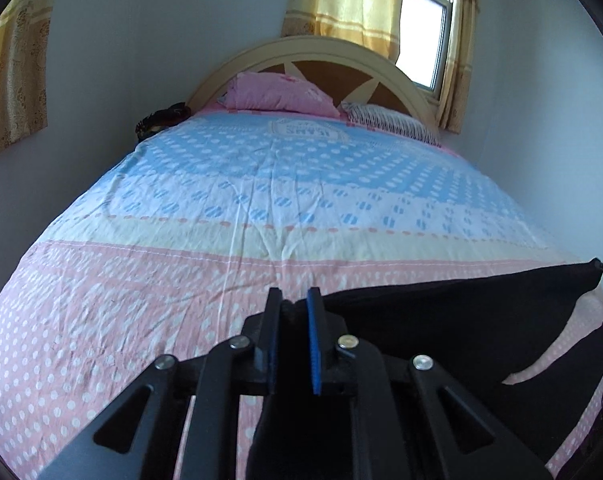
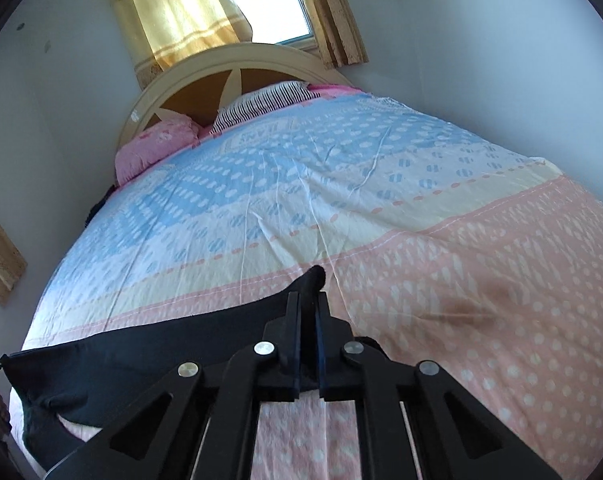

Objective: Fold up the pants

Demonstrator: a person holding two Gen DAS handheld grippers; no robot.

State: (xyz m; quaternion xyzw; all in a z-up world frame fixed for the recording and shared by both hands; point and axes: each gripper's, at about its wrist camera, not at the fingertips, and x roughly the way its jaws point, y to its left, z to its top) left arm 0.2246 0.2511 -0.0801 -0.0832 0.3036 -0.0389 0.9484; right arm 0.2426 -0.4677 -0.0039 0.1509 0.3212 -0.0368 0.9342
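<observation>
I have the black pants (image 1: pixel 461 312) pinched at two spots: my left gripper (image 1: pixel 295 300) has its jaws clamped on one end and my right gripper (image 2: pixel 308 300) on the other. The cloth hangs stretched between them, over the near end of the bed (image 1: pixel 261 200). I think no fold is made yet, so all the folding is left.
</observation>
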